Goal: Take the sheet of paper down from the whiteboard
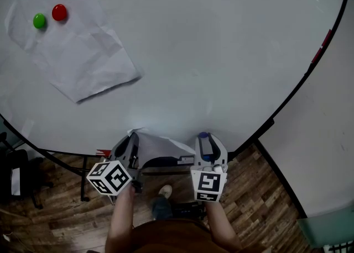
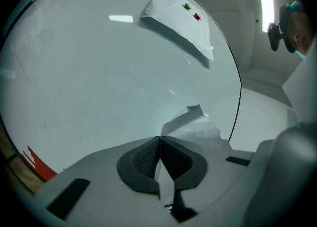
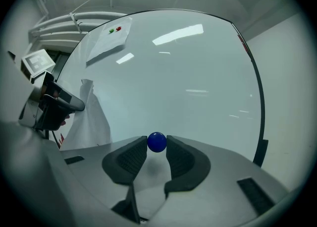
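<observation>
- At the upper left of the head view, a second sheet (image 1: 83, 47) lies flat on the whiteboard (image 1: 221, 53). A green magnet (image 1: 39, 21) and a red magnet (image 1: 59, 12) pin it there, well apart from both grippers.
- At lower centre, the left gripper (image 2: 159, 144) has its jaws pressed together on an edge of the crumpled sheet of paper (image 2: 195, 124). No magnet shows on this sheet, so the pinch is probably all that holds it up.
- The sheet rises out of those jaws, near the board's lower edge; I cannot tell whether it touches the board.
- Just to the right, the right gripper (image 3: 157, 147) grips a blue magnet (image 3: 157, 142) between its pads, jaws partly apart. This is likely the sheet's own pin, kept clear of the board.
</observation>
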`<action>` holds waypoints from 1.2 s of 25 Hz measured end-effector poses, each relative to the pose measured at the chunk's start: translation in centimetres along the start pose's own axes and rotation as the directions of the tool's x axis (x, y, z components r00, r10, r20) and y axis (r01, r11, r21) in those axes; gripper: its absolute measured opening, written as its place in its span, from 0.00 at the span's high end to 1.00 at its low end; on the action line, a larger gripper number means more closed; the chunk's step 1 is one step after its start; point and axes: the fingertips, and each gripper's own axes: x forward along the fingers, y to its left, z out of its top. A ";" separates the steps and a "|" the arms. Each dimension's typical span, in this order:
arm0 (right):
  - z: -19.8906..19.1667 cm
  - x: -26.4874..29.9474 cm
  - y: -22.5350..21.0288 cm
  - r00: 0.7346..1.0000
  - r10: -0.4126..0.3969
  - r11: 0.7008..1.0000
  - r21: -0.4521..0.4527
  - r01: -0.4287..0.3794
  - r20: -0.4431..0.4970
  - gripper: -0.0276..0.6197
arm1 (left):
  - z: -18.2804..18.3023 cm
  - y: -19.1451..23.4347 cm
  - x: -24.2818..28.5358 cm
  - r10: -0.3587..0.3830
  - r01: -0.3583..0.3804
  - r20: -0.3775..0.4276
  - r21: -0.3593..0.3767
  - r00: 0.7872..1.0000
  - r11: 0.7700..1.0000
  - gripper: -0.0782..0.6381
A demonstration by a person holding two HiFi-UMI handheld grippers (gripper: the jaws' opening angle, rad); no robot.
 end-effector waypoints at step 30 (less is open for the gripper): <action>-0.5 0.2 0.2 1.000 0.008 1.000 -0.009 -0.008 -0.021 0.75 | -0.2 0.1 0.1 -0.009 0.009 0.001 -0.021 1.000 1.000 0.86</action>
